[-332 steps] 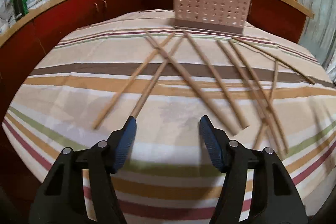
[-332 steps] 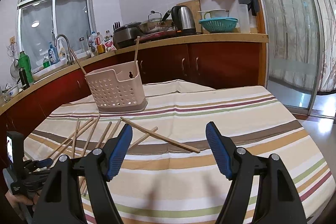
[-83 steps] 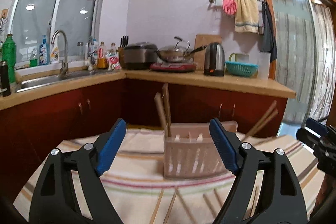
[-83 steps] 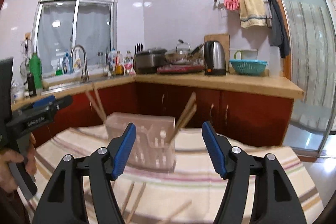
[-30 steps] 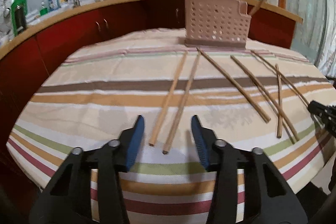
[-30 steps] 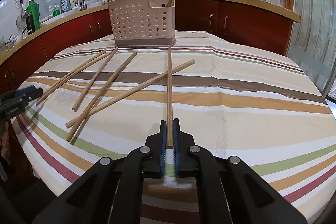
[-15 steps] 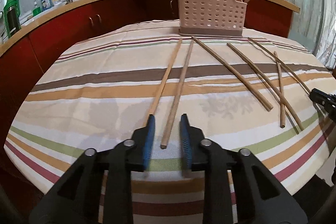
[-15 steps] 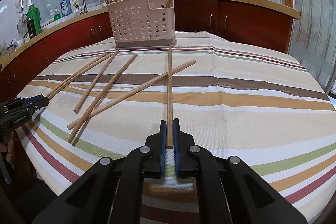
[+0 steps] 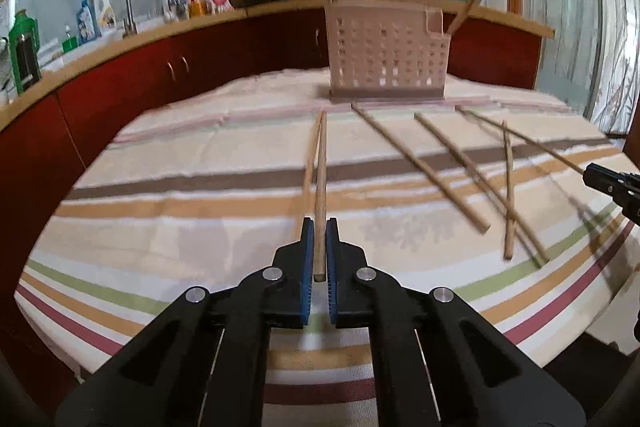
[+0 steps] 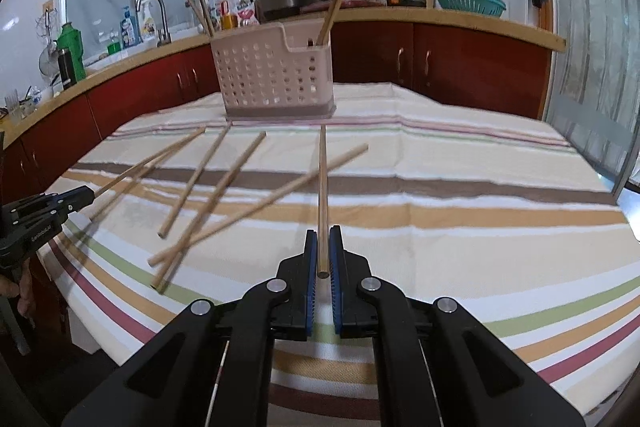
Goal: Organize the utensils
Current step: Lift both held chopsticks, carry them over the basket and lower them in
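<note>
The left gripper has both blue pads pressed against the near end of one chopstick, which runs straight ahead over the striped tablecloth toward the perforated utensil basket. A second chopstick lies just beside the held one, on its left. To the right, four loose chopsticks lie on the cloth, some crossing. The basket stands upright at the far edge of the table, with two chopsticks upright at its left end and two leaning out at its right end.

The right gripper pinches the near end of another chopstick, which also points at the basket. Left of it, several loose chopsticks lie scattered on the cloth
</note>
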